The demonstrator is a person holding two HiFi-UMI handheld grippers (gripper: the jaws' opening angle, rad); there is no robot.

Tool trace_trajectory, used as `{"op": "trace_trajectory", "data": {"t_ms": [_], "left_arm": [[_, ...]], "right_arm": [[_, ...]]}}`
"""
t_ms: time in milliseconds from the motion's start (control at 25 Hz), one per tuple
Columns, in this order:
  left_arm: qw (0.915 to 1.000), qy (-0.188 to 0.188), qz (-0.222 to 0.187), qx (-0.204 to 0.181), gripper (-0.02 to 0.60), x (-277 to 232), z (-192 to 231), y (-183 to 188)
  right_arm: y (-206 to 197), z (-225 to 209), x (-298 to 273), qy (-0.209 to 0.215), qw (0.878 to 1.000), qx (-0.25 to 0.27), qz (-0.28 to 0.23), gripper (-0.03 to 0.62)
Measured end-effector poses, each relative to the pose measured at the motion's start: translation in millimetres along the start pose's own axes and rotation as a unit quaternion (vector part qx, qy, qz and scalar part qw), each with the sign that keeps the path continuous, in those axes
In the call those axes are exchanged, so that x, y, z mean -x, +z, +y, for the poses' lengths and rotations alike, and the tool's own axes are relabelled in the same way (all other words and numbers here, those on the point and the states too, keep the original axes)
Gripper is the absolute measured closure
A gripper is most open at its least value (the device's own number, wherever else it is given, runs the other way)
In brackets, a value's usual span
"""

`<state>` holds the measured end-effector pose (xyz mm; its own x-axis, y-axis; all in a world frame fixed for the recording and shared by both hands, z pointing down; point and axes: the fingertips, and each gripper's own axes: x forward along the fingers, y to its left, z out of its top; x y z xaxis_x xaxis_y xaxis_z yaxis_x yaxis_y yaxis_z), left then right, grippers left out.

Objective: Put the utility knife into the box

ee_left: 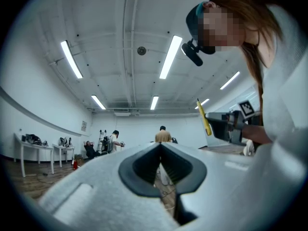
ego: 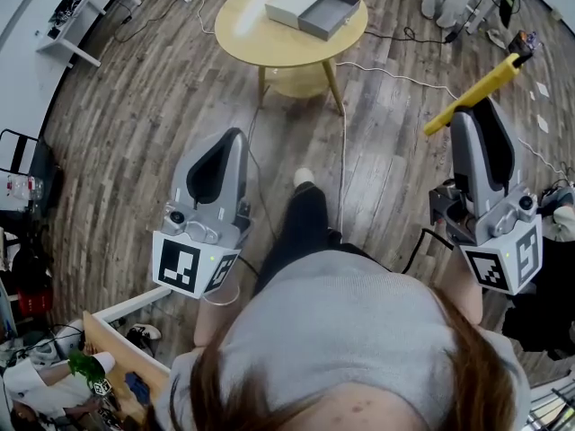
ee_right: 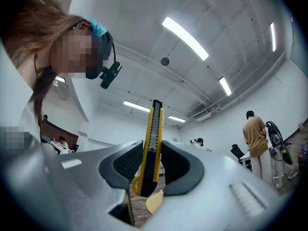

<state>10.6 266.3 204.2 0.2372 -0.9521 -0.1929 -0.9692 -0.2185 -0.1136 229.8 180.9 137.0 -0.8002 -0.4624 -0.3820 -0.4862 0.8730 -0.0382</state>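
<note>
Grey right gripper (ego: 482,113): clenched across the yellow-and-black plastic utility knife (ee_right: 152,138), pads on its flat sides, below mid-length.
Grey left gripper (ee_left: 160,147): jaw tips together, nothing between them, low at the left side.
Knife position: aloft in the right jaws, long end standing out beyond the pads, well apart from the box.
Knife handling: probably light and stiff; smooth casing likely to pivot or slide in a narrow pinch; best taken across the broad sides near the middle, clear of the blade end; blade out or retracted, not discernible.
Box: shallow white-and-grey rectangular box (ego: 325,13), grey tray open upward, on the round light-wood table (ego: 269,48), far ahead.
In the way: dark-trousered leg (ego: 301,227) and white cable (ego: 395,72) on the plank floor (ego: 162,124) before the table; nothing over the tray mouth.
</note>
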Motion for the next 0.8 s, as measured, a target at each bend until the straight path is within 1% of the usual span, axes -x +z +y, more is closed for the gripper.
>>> {"op": "trace_trajectory", "data": {"t_ms": [200,400,800], "left_arm": [[1.0000,-0.002,-0.001,-0.001,0.578,-17,10,-9],[0.9999,-0.007,-0.011,-0.004,0.578,-45,32,-12],[0.9996,-0.025,-0.013,-0.002,0.578,-120,106,-31]], "right_arm": [[-11,-14,-15,-0.001,1.000,-0.004,0.002,0.473],[-20,-28,-42,0.001,1.000,0.001,0.001,0.473],[-50,-72,-126,-0.010,1.000,0.004,-0.002,0.473]]}}
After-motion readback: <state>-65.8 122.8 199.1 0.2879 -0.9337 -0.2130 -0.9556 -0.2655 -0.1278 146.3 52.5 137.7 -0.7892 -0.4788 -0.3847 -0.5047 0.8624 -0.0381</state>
